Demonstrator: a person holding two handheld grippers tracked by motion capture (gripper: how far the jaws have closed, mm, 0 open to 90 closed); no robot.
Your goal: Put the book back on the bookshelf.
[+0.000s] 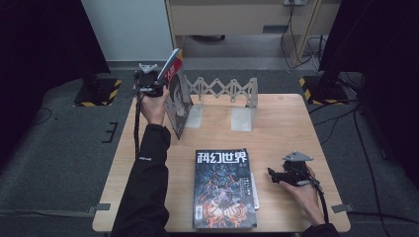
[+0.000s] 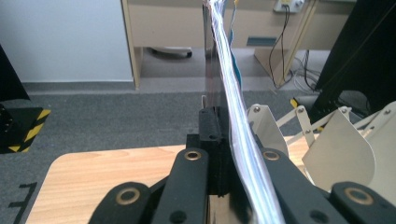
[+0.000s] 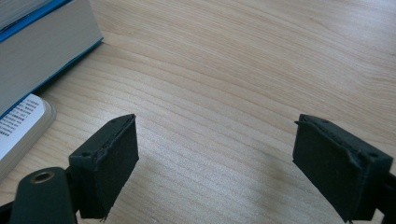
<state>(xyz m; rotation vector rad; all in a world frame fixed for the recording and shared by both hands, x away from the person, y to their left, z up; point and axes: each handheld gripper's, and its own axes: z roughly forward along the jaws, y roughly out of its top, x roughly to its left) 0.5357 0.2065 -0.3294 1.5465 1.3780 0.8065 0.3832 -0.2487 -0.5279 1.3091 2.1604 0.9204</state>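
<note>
The magazine (image 1: 175, 94) stands on edge at the table's (image 1: 291, 128) far left corner, just beside the folding metal rack (image 1: 225, 91), its top leaning right. It looks light, thin and floppy, with glossy, probably slippery covers, so a pinch near the upper edge by the spine should steady it best. The left gripper (image 1: 154, 85) has its jaws clamped on that edge. The right gripper (image 1: 276, 176) rests on the table, jaws wide apart, beside a stack of books (image 1: 225, 190).
</note>
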